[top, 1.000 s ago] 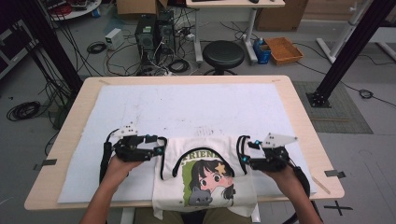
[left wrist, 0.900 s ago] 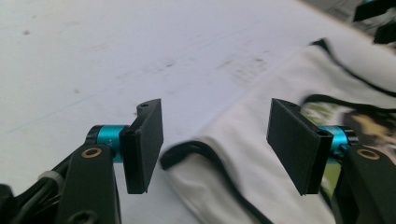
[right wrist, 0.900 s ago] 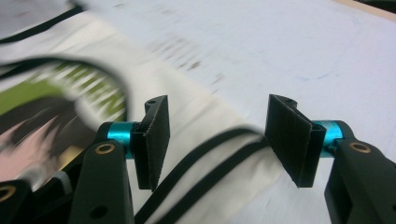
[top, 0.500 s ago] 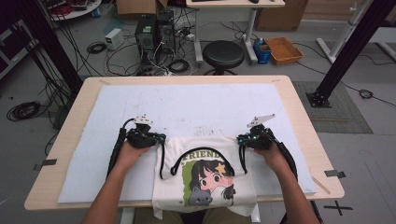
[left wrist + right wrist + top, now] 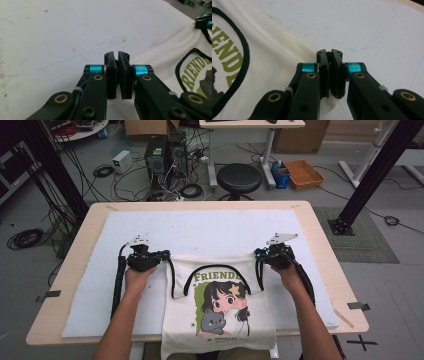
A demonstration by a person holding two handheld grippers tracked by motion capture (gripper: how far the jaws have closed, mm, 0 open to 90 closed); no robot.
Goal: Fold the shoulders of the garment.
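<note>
Cream canvas is what we are looking at: a tote bag (image 5: 220,305) printed with a cartoon girl and green lettering is lying flat at the 6 o'clock edge of the desk (image 5: 320,230), its bottom hanging over that edge and its black handles (image 5: 215,272) looping across the front. We are seeing the left claw (image 5: 162,255) sitting at the bag's upper corner near 9 o'clock, clenched, with fabric just below it. The right claw (image 5: 260,254) is sitting at the opposite corner near 3 o'clock, clenched on the bag's edge (image 5: 332,100). White padding (image 5: 210,227) is covering the desk.
</note>
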